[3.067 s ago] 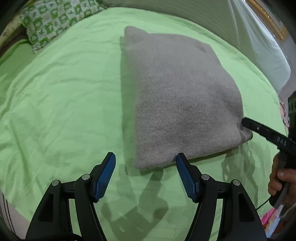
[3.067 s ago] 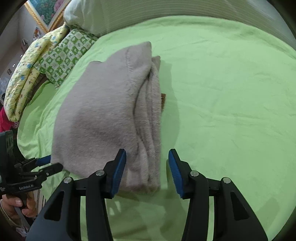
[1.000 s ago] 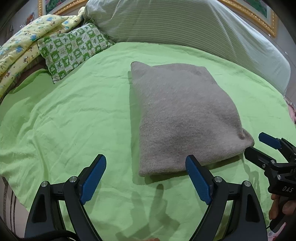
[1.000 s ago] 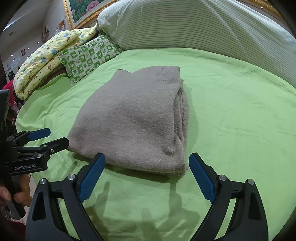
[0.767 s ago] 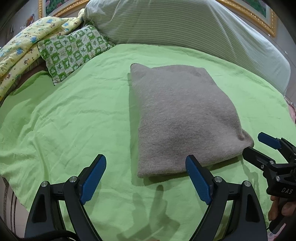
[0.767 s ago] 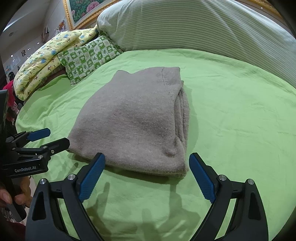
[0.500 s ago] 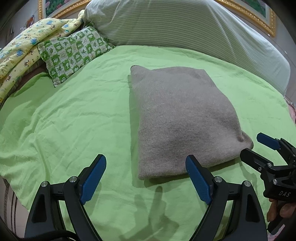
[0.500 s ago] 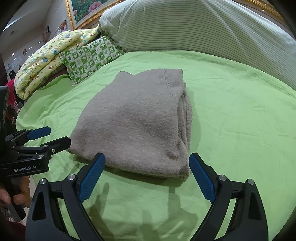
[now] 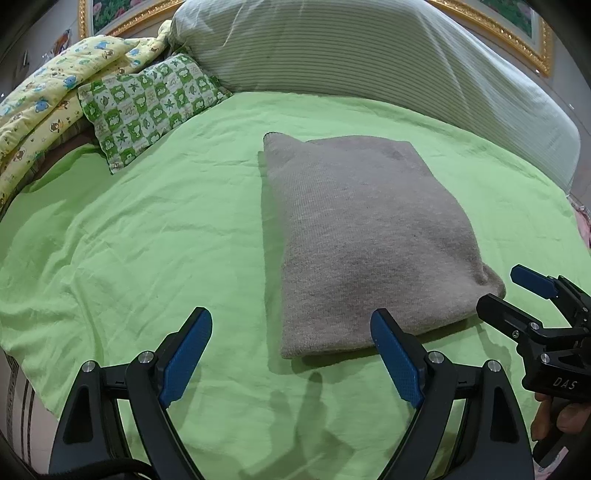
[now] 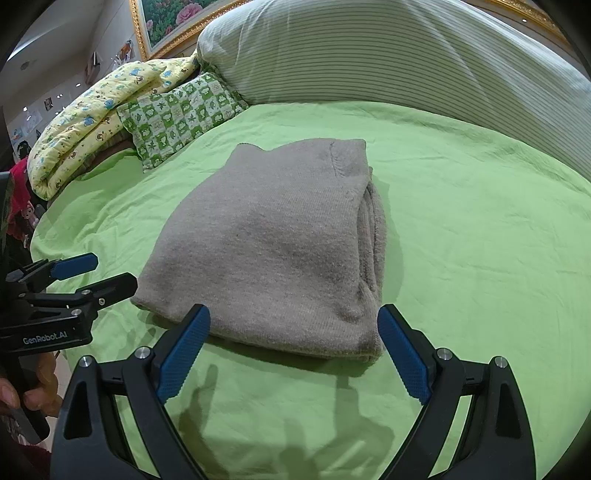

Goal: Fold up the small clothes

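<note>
A grey knitted garment lies folded into a thick rectangle on the green bed sheet. In the right wrist view the same grey garment shows its stacked folded edges along its right side. My left gripper is open and held back from the garment's near edge, nothing between its blue pads. My right gripper is open too, just short of the garment's near right corner. Each view catches the other gripper from the side: the right gripper and the left gripper, both apart from the cloth.
A green checked pillow and a yellow patterned quilt lie at the back left. A large striped bolster runs along the back. A gold picture frame hangs behind. A hand holds the left gripper's handle.
Both grippers have opened wide and pulled back and up from the folded garment since three seconds ago. Over the last second the view has only lifted slightly; the garment lies still.
</note>
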Demonstrator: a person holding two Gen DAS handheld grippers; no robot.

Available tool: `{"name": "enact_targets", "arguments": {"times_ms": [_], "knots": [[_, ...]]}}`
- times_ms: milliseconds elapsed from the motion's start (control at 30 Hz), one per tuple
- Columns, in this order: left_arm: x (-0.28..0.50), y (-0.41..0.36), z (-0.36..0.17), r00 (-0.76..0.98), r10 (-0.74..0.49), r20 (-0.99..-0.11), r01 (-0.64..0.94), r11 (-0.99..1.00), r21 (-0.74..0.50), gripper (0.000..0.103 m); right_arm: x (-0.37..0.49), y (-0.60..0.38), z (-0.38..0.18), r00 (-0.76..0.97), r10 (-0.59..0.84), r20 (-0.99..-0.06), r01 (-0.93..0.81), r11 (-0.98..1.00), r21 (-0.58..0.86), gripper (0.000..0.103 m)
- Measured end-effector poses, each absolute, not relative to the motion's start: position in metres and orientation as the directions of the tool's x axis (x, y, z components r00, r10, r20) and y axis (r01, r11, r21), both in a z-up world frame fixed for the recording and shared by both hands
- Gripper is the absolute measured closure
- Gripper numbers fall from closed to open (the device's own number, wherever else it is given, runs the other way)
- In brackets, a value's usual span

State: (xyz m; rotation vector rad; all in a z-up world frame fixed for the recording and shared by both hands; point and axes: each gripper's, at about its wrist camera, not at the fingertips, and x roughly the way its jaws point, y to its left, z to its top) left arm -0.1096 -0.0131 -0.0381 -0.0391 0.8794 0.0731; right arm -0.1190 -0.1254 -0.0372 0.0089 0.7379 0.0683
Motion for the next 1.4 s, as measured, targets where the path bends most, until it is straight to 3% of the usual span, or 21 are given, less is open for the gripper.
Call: {"name": "enact_targets", "arguments": {"times_ms": [1400], "knots": [[-0.103,-0.016,-0.035,0.622,0.044,-0.782,-0.067,0.998,0.003,0.014,-0.108,-0.133,-0.032,0.736,0.058,-0.674,-0.029,0.998,0.054,0.011]]}}
